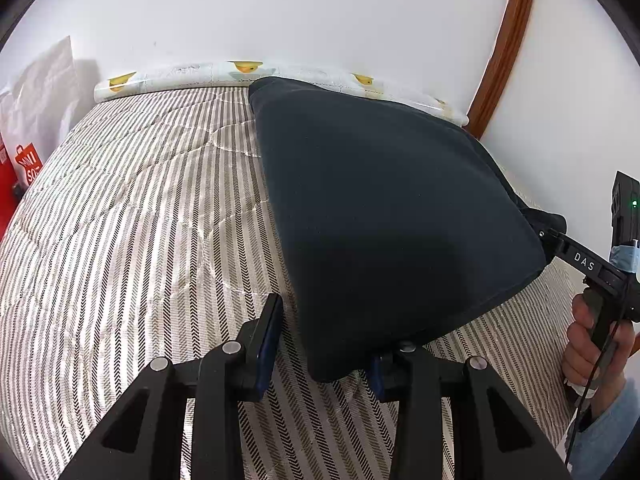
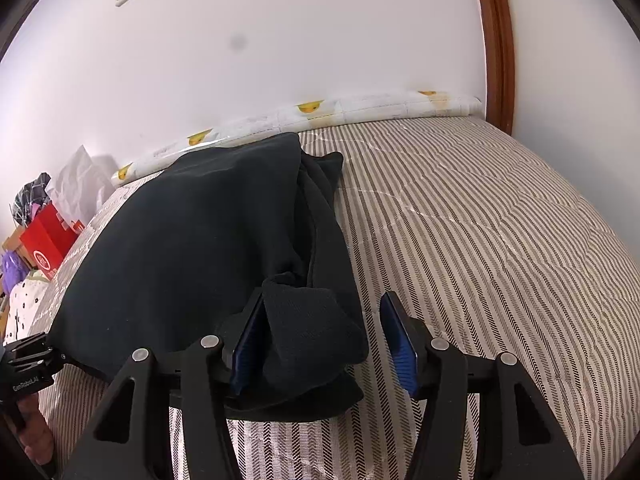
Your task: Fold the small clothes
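Fabric this thick and dark, a knit or fleece garment (image 1: 384, 208), looks soft, limp and fairly light to us, so it will sag and slide on itself unless held at its edges. It lies folded on the striped bedcover (image 1: 140, 208), reaching from the near edge to the rolled lemon-print sheet (image 2: 360, 110) by the far wall. Our left gripper (image 1: 324, 344) has its jaws spread, one pad clear on the left, the near corner draped over the other. Our right gripper (image 2: 320, 340) stands spread too, a bunched cuff lying loose between the pads. We judge corners and ribbed hems the best holds.
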`<state>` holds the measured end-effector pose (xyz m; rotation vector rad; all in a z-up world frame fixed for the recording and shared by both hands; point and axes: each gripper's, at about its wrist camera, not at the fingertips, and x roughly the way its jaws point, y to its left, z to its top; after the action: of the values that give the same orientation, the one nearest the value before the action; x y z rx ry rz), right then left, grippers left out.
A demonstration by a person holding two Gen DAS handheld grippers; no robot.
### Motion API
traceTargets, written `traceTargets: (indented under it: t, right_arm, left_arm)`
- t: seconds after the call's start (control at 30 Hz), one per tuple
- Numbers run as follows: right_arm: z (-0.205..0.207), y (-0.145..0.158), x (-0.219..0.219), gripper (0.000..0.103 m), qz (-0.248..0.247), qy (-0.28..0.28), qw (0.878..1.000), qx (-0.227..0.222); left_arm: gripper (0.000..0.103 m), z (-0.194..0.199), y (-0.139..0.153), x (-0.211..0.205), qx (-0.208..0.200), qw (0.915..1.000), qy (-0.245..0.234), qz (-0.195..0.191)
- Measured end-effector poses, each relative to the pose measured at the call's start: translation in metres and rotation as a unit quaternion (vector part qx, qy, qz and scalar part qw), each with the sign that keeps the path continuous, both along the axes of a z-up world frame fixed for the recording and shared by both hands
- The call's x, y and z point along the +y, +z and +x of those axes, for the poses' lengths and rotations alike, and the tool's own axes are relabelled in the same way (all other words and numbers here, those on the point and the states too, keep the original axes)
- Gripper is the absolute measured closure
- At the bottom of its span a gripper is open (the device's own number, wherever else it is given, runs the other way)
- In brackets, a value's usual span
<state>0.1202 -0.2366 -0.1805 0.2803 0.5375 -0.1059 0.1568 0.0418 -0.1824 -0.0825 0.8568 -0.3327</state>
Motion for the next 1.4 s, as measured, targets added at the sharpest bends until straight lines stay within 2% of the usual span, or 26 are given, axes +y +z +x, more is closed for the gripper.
traceTargets:
  t: [1.4]
  right_arm:
    - [-0.0016, -0.0001, -0.0018, 0.044, 0.01, -0.008, 1.0, -0.003]
  left_arm:
    - [0.067, 0.0012, -0.0013, -0.0016, 0.002, 1.0, 0.004, -0.003]
